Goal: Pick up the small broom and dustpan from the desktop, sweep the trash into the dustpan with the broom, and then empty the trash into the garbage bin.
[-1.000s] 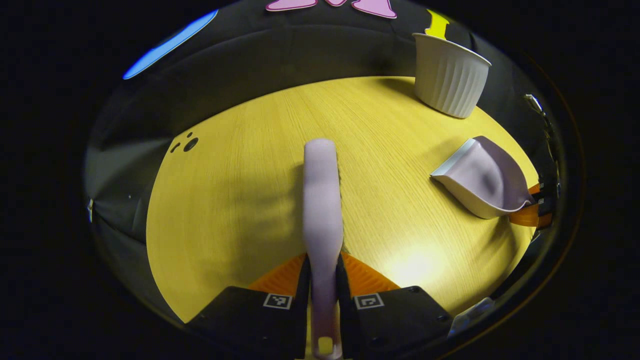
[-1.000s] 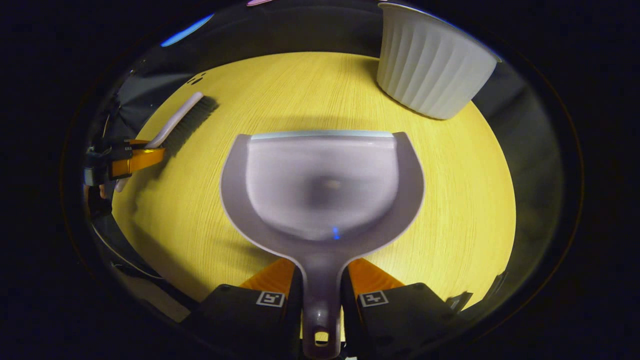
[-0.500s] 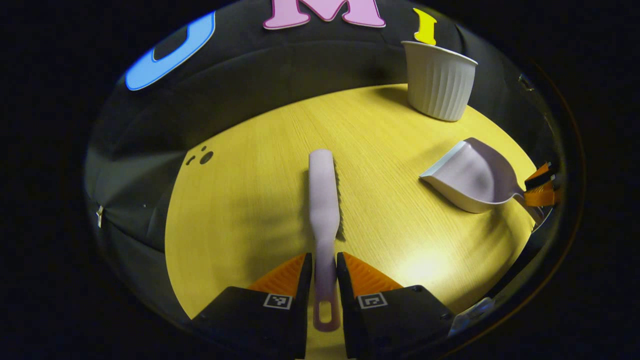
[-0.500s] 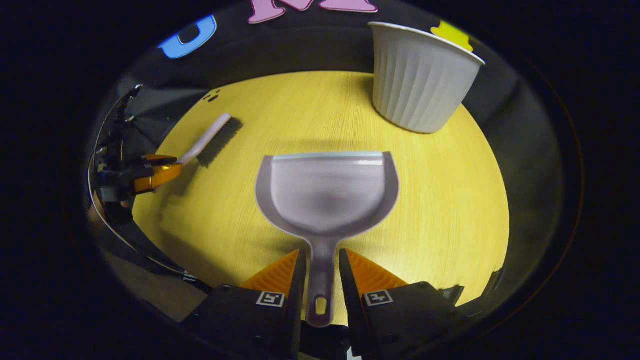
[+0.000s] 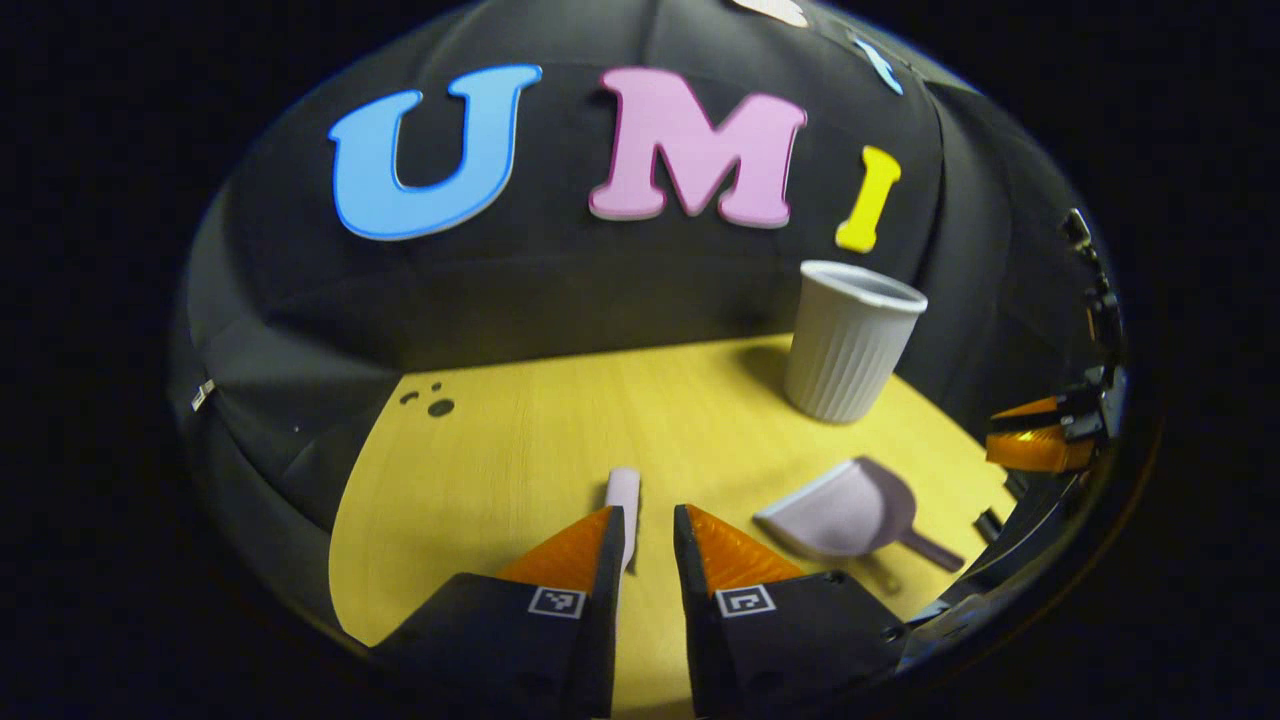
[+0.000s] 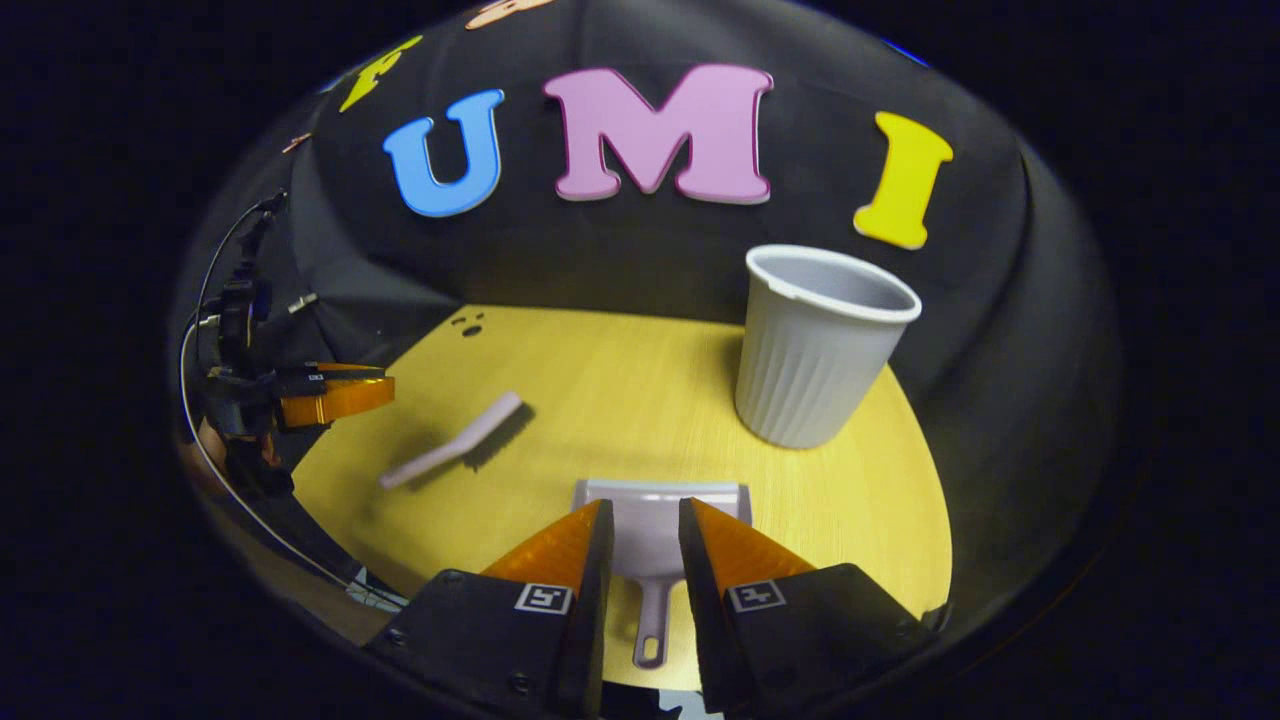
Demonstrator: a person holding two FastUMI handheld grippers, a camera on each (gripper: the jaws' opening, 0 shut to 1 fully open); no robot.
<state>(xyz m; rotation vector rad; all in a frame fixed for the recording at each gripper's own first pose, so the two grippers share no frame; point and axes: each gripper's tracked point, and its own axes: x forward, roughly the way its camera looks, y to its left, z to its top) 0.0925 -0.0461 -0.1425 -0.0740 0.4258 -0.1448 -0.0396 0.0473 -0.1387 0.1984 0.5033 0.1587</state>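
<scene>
The pale lilac broom (image 6: 455,450) lies flat on the yellow table (image 6: 620,380), and its tip (image 5: 622,495) peeks out beyond my left gripper (image 5: 645,535). That gripper hovers above it, open, with nothing between its fingers. The lilac dustpan (image 6: 660,495) rests on the table under my right gripper (image 6: 640,530), which is open and raised clear of the handle. The dustpan (image 5: 845,515) lies below the white ribbed garbage bin (image 5: 850,340). Each gripper sees the other one off to the side: right gripper (image 5: 1040,440), left gripper (image 6: 335,398).
The bin (image 6: 815,350) stands upright at the table's far right, close to the black cloth wall. A few small dark holes (image 5: 435,405) mark the table's far left corner. The table's rounded edge runs close behind both grippers.
Both grippers have let go, the left of the broom and the right of the dustpan, and have risen and drawn back. Broom and dustpan now lie on the table.
</scene>
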